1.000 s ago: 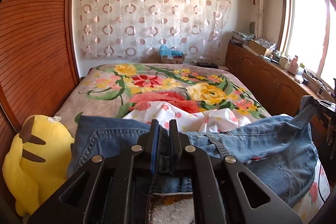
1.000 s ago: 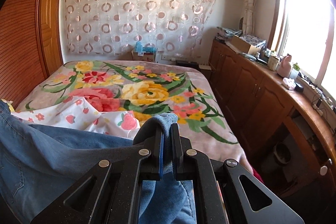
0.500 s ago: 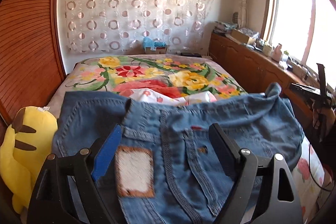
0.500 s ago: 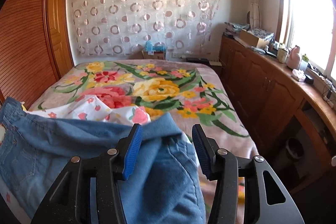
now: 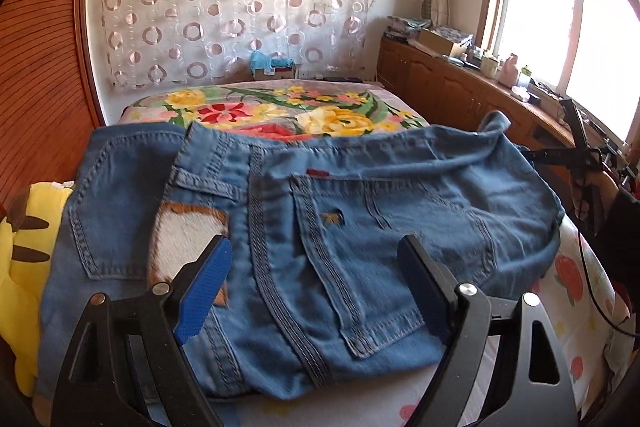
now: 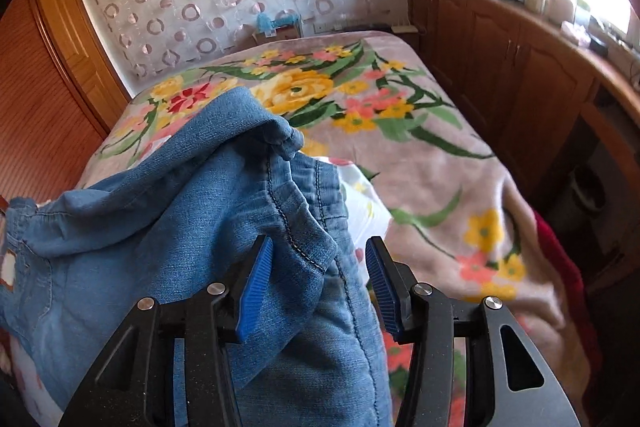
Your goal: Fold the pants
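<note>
Your blue denim pants lie across the near end of the bed, on a white sheet printed with red fruit, seat side up with the back pockets and a pale leather-edged waistband patch showing, which suggests they have been laid down as a folded bundle so the layers can settle flat. Your left claw stands wide above the waistband region, blue pads clear of the cloth and nothing pinched, so that end rests under its own weight. Your right claw sits at a middling gap and its jaws are closing; a hemmed ridge of denim rises between the pads, but the pads do not appear to press on it. That bunched hem stands proud of the fold, so it probably wants smoothing or re-gripping before the next fold. The yellow plush toy lies just beside the pants at the left edge, and the flowered blanket beyond stays free for spreading
</note>
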Motion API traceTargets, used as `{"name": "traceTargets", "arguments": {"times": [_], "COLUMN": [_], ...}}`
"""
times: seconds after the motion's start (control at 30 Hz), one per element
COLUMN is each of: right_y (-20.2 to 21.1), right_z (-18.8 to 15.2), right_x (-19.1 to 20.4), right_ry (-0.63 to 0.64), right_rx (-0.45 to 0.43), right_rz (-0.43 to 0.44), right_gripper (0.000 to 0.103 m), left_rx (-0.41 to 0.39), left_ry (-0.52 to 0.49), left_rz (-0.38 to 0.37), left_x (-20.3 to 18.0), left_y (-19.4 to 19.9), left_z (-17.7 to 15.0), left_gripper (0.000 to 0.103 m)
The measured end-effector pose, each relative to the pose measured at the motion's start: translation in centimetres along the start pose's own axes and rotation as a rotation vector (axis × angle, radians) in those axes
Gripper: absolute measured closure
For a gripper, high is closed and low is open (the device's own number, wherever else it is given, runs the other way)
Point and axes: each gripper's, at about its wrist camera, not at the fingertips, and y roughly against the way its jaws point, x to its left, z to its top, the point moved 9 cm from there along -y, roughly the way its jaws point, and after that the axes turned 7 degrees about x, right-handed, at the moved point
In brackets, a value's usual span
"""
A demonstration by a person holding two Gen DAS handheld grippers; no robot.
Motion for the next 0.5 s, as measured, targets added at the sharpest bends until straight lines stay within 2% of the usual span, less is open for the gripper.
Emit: {"name": "traceTargets", "arguments": {"times": [0.1, 0.2, 0.4, 0.5], "right_y": [0.3, 1.9, 9.3, 11.5], "right_z": [0.2, 0.6, 0.3, -1.2], "right_x": [0.6, 1.0, 0.8, -0.6], "right_ry": [0.006, 0.031, 0.047, 0.037], "right_rx": [0.009, -0.041, -0.198, -0.189], "right_rz": [0.054, 0.063, -0.029, -0.077], "right_gripper": [0.094, 0.097, 0.097, 0.097], "left_rx": [0.016, 0.028, 0.027, 0.024], "left_ry": [0.003, 0.003, 0.01, 0.009], "left_rz": [-0.007, -0.01, -0.017, -0.015], "left_x": [-0.3, -0.4, -0.5, -0.6], "left_y": [-0.1, -0.3, 0.1, 0.3], "left_z": [-0.8, -1.3, -1.9, -2.0], "left_gripper": [0.018, 0.018, 0.018, 0.018]}}
